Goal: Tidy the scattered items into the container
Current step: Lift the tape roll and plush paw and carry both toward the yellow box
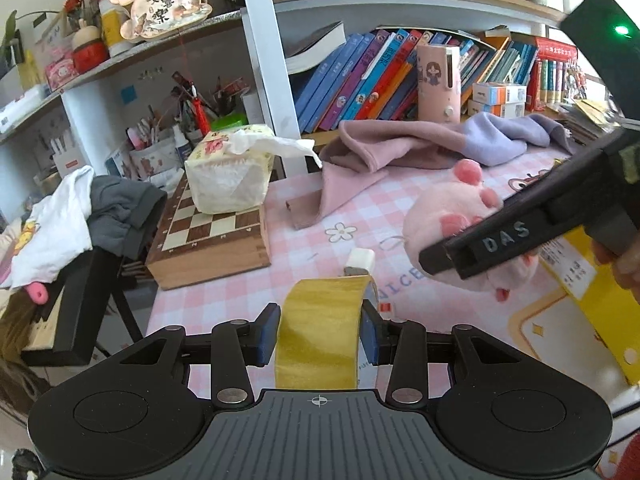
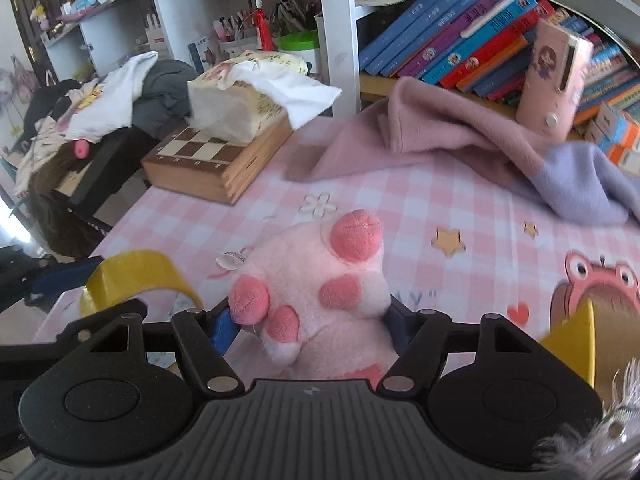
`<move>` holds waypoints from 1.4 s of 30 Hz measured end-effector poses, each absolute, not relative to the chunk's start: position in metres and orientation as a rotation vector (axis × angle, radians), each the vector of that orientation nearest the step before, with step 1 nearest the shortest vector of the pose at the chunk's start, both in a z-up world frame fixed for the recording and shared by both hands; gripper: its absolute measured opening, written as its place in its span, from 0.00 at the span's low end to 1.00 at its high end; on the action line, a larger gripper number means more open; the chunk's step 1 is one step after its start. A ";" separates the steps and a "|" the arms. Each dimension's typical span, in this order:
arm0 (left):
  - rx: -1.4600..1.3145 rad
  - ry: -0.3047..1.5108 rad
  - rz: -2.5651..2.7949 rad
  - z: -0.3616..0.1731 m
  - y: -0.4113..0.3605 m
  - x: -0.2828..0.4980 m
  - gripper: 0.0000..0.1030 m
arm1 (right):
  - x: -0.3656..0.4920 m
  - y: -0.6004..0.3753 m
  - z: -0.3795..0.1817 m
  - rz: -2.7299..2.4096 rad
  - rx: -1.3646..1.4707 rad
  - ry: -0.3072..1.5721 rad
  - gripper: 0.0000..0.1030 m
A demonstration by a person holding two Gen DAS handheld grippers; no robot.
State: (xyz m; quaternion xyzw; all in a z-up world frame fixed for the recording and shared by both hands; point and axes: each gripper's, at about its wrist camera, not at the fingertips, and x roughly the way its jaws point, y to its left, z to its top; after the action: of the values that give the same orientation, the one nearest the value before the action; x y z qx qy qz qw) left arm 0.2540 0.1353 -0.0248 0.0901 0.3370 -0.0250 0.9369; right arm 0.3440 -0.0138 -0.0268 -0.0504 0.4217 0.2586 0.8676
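Left gripper (image 1: 318, 332): clenched on yellow tape roll (image 1: 320, 332), lower centre, lifted for carrying.
Right gripper (image 2: 310, 320): grasping pink plush toy (image 2: 320, 280) clear of desk (image 2: 400, 208).

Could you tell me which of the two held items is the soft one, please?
The pink plush toy, squeezed in the right hand-held gripper, is soft; the left hand-held gripper clamps the rigid yellow tape roll.

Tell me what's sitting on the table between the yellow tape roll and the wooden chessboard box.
Nothing: in the left wrist view only bare pink checked tablecloth lies between the yellow tape roll and the chessboard box.
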 end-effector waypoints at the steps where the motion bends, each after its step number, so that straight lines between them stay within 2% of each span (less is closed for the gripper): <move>1: 0.178 0.693 -0.051 -0.024 0.134 0.250 0.39 | 0.337 -0.017 -0.026 0.545 -0.099 0.888 0.67; 13: 0.133 0.732 -0.046 -0.019 0.127 0.199 0.39 | 0.270 -0.042 -0.028 0.562 -0.037 0.962 0.67; 28: 0.083 0.678 -0.077 0.001 0.120 0.139 0.39 | 0.201 -0.070 -0.002 0.553 -0.008 0.875 0.67; 42: 0.047 0.686 -0.102 0.006 0.109 0.042 0.39 | 0.098 -0.086 0.000 0.553 0.003 0.875 0.67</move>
State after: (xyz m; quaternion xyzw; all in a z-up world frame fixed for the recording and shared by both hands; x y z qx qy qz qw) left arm 0.0422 0.1090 0.0060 0.0230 0.3360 -0.0502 0.9402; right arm 0.0980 -0.0859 -0.0003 0.0013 0.4181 0.2641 0.8691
